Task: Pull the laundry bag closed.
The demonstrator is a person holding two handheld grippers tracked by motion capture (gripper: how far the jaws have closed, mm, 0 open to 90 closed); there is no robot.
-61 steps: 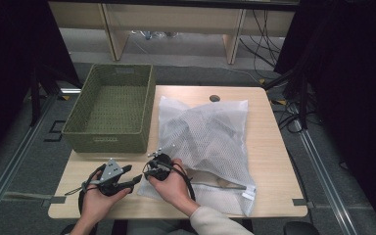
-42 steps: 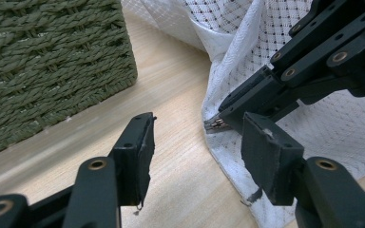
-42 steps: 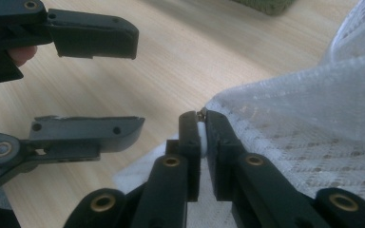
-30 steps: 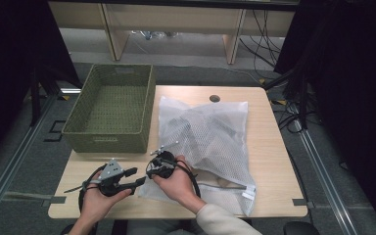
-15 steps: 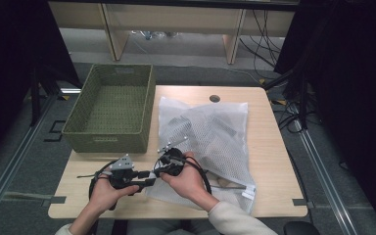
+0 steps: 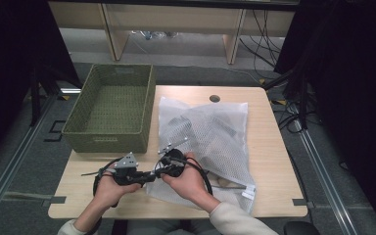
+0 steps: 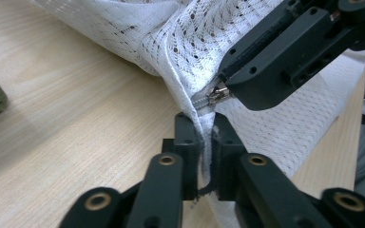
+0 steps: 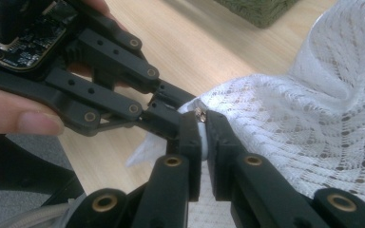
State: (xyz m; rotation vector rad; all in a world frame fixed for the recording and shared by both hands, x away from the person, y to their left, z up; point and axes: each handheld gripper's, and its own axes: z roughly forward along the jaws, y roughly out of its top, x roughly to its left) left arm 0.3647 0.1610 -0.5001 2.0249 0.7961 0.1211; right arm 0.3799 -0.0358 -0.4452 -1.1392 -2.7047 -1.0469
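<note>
Wooden worktop (image 6: 269, 161), mesh laundry bag (image 6: 215, 142) beside green basket (image 6: 110, 110). My left hand-held gripper (image 7: 202, 137) just closed, pinching the bag's seam. Right hand-held gripper (image 8: 203, 124) clamps the zipper pull (image 8: 200, 113).

The mesh bag (image 6: 210, 142) lies on the worktop (image 6: 269, 161) at centre frame, the basket (image 6: 110, 107) just left of it. Both tongs, left (image 6: 149, 177) and right (image 6: 162, 161), meet at the bag's lower-left corner.
</note>
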